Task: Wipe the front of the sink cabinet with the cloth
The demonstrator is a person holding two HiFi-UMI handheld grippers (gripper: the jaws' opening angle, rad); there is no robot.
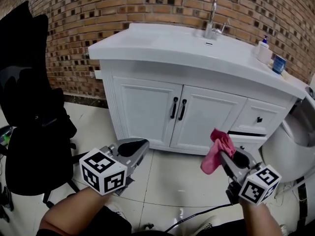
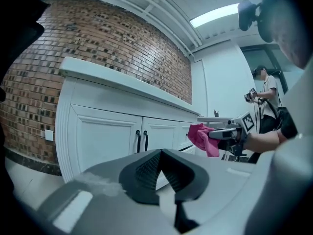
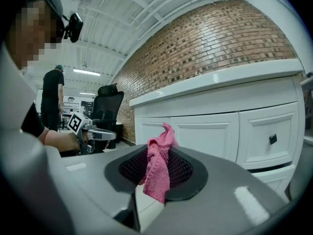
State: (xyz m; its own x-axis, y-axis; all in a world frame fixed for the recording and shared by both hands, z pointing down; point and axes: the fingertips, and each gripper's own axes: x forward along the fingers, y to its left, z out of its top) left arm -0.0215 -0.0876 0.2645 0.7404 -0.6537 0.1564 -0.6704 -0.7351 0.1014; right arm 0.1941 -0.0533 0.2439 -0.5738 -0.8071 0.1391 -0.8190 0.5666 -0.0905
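Pink cloth (image 3: pixel 157 173) hangs pinched in the jaws of the right gripper (image 3: pixel 159 153); left gripper (image 2: pixel 160 154) seemingly closed, empty.

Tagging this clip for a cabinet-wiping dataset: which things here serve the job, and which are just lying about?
Job: pink cloth, clamped in the right gripper; white sink cabinet front.
Lying about: black office chair; tap; pump bottle; blue container; left gripper, shut, empty.
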